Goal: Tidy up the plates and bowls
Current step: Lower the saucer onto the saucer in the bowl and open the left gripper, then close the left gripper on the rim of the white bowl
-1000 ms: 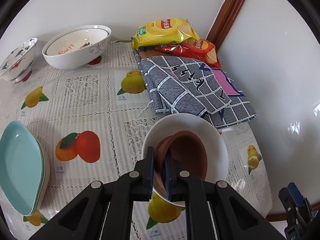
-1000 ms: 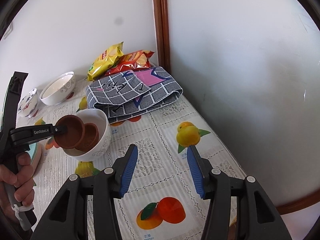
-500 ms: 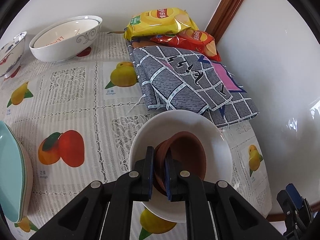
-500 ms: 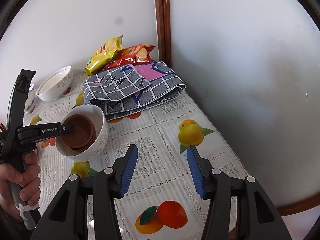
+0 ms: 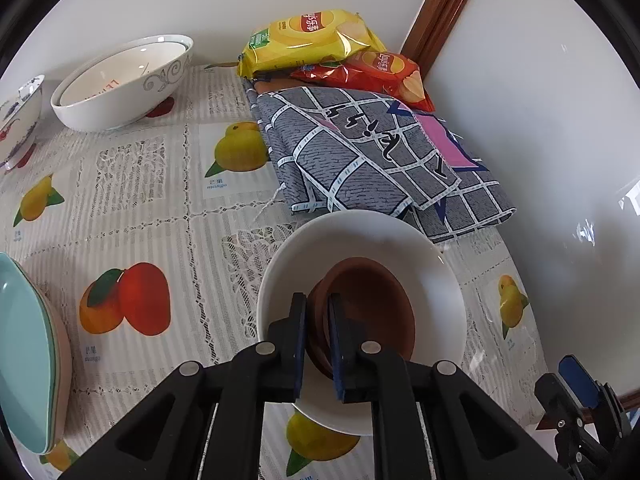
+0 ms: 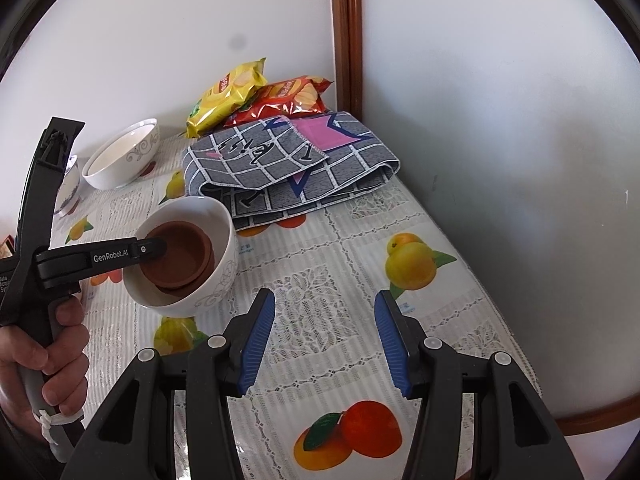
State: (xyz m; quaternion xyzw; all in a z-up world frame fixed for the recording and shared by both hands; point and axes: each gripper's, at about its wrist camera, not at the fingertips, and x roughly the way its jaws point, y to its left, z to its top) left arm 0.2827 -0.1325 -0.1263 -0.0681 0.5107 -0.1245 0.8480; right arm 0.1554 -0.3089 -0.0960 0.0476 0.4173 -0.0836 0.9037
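**potluck_pete:** So where's the small brown clay-looking bowl (image 5: pixel 368 312) sitting right now?

**dishrack_dana:** Nested inside the white ceramic bowl with the grey scroll pattern (image 6: pixel 216 280), on top of a second brown one by the look of it. That bowl stands on the table's fruit-print lace tablecloth (image 5: pixel 160 208), just in front of the folded grey checked cloth (image 5: pixel 360 152). The left gripper (image 5: pixel 318 332) has its fingers pinching the brown bowl's near rim, one inside, one outside. The right gripper (image 6: pixel 324 332) has its fingers spread with nothing between them, hovering over bare tablecloth.

**potluck_pete:** Rim grip OK?

**dishrack_dana:** I'd guess so. It looks light, stiff and matte, so less slippery than glazed ware. Still brittle, I'd say: chips if it clacks against the white one. The rim is the only place to take hold of it while it's nested.

**potluck_pete:** Any writing?

**dishrack_dana:** "GenRobot.AI" on the left gripper's finger. The yellow chip bag (image 5: pixel 312 44) and red chip bag (image 5: pixel 376 72) carry Lay's-style logos with Chinese text. "mango" is printed under the fruit pictures. Red lettering inside the big white bowl at the back (image 5: pixel 120 84), only partly readable.
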